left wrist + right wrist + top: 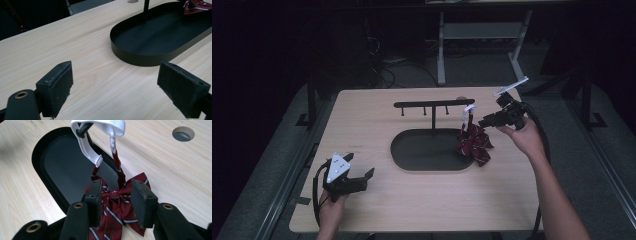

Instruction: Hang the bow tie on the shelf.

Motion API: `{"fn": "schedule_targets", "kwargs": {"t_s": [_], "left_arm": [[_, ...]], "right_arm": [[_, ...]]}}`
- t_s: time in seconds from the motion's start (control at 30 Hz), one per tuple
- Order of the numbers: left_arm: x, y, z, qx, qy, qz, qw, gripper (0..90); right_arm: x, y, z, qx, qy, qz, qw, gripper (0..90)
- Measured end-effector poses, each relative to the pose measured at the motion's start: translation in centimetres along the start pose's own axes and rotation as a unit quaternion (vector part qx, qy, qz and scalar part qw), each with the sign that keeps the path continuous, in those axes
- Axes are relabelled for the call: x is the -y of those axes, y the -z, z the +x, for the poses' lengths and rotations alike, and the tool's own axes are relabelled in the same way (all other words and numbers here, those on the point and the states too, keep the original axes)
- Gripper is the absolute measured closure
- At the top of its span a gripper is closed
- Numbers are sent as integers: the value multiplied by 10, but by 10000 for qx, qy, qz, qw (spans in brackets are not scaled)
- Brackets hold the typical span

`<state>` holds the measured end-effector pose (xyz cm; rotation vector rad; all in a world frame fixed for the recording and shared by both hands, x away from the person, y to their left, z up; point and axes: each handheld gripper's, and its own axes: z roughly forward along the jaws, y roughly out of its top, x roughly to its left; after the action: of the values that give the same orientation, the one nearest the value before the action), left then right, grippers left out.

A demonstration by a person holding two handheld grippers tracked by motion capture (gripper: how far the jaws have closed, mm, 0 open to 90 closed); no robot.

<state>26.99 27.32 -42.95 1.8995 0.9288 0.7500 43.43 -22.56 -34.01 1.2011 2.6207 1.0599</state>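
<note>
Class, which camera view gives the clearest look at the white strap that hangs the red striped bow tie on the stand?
The right gripper view: the white strap is close, looped over the stand's peg, with the bow tie hanging below. In the high view the strap is a tiny white sliver. The left gripper view catches a corner of the bow tie.

The left hand [331, 202] comes in from the bottom edge and grips the left gripper [362, 176] low and level, its jaws spread wide with nothing between the pads [56, 86]. The right forearm [557, 200] reaches up and away from the body, and the right hand [524, 135] cradles the right gripper [484, 121] from below — raised, pointing toward the left. Its jaws stand partly apart — the pads [142, 202] are not pressed together.
</note>
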Motion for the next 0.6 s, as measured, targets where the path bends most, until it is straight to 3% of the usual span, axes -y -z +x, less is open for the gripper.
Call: {"fn": "schedule_targets", "kwargs": {"t_s": [0.6], "left_arm": [[0,0,0,4,-27,-7,10000,129]], "right_arm": [[13,-2,-2,-43,-39,48,10000,562]]}}
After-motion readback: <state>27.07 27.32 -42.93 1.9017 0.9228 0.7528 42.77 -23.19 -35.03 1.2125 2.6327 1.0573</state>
